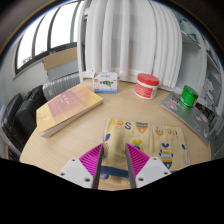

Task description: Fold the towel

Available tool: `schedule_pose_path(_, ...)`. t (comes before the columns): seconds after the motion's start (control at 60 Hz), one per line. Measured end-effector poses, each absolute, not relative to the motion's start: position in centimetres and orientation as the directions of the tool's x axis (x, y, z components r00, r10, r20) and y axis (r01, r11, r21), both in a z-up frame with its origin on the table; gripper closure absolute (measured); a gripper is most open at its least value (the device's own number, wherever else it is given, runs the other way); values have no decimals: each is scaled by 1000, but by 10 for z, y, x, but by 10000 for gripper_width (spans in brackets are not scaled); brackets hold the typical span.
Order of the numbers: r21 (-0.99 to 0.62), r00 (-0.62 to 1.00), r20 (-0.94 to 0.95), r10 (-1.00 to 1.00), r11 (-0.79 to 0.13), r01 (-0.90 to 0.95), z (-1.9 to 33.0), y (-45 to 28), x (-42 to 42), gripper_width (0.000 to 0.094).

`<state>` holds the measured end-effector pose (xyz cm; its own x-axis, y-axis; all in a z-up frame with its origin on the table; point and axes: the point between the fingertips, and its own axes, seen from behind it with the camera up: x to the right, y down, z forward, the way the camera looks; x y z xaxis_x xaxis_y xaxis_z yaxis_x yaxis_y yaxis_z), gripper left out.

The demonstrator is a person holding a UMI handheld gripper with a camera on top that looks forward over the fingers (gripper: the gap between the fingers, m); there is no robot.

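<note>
A cream towel (150,140) with yellow and blue prints lies flat on the round wooden table (60,145), ahead of the fingers and reaching to the right. My gripper (114,160) is low over the table's near edge. Its fingers are open, and the magenta pads (90,160) stand wide apart. The towel's near left corner lies on the table between the fingertips, with a gap at both sides. Nothing is held.
A flat tan board or box (65,108) lies at the left of the table. A blue and white box (105,83), a red-lidded tub (147,86) and a green cup (189,96) stand along the far edge. White curtains and a window are behind.
</note>
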<state>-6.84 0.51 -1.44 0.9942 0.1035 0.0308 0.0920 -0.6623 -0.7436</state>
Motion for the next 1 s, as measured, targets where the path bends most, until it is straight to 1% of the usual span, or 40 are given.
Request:
schedule_pose_path(0.033, -748, 993, 36, 117, -656, 104, -14, 5, -68, 657)
schedule_pose_path(0.067, -752, 990, 67, 121, -646, 130, -13, 8, -60, 871)
schedule_pose_path(0.083, -755, 989, 92, 113, -640, 144, -13, 9, -55, 874)
schedule_pose_path(0.15, -767, 988, 81, 128, -625, 144, -14, 8, -58, 886)
schedule_pose_path(0.2, -756, 988, 80, 135, -637, 148, -15, 7, -58, 890)
schedule_pose_path(0.25, -743, 990, 59, 131, -656, 131, -12, 7, -58, 892)
schedule_pose_path(0.3, -747, 992, 16, 128, -658, 96, -1, 8, -60, 892)
schedule_pose_path(0.45, -801, 994, -75, 82, -598, -11, 54, 16, -34, 891)
schedule_pose_path(0.533, -802, 992, -121, 35, -592, -77, 67, 17, -5, 892)
schedule_pose_path(0.6, -787, 993, -121, 11, -610, -89, 61, 14, 23, 889)
schedule_pose_path(0.7, -753, 997, -57, -59, -653, -81, 33, 7, 69, 884)
schedule_pose_path(0.85, -679, 988, -65, -139, -719, -146, -9, -4, 105, 862)
schedule_pose_path(0.883, -682, 987, -73, -141, -715, -152, -10, -2, 106, 843)
schedule_pose_path(0.917, -689, 986, -80, -144, -707, -159, -10, -2, 109, 805)
schedule_pose_path(0.95, -686, 986, -74, -152, -709, -161, -9, -4, 112, 734)
schedule_pose_path(1.0, -694, 984, -48, -171, -703, -156, -1, -7, 121, 570)
